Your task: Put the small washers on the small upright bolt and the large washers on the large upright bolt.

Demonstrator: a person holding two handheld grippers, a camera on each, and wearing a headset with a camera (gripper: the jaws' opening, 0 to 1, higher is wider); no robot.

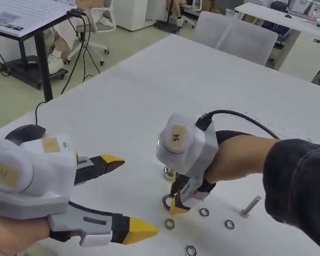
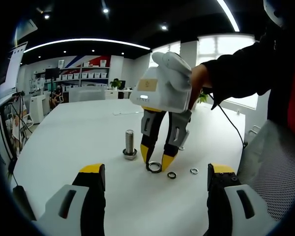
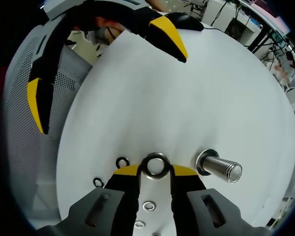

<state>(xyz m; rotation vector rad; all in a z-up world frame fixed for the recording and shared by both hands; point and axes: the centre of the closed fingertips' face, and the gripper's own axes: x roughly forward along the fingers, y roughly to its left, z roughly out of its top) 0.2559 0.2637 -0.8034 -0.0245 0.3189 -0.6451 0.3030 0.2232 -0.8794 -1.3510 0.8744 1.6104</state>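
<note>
Office desks and chairs are seen beyond a broad white worktop (image 1: 202, 90), and the parts are gathered near its front edge. The right gripper (image 1: 176, 207) is pointed steeply down at the worktop, with its jaws clamped on the rim of a large washer (image 3: 155, 155). The washer is held roughly flat, its hole facing back up along the gripper, which is judged to suit lowering it over a vertical shank. Whether it rests on the worktop or is already lifted cannot be told.

The large bolt (image 2: 129, 142) is stood on its head just beside the held washer, long axis vertical and threaded end pointing up, so that rings can be dropped on from above. Several small washers (image 1: 204, 212) are lying flat and scattered near the right gripper, apart from one another. The small bolt (image 1: 250, 206) is set well apart from the large one, on the far side of those washers. It appears to point up as well, though its slant in the head view leaves that uncertain.

The left gripper (image 1: 127, 193) is held low and off to the side, jaws wide apart with nothing between them, aimed across at the work. It is judged to be kept clear of the other gripper's path.
</note>
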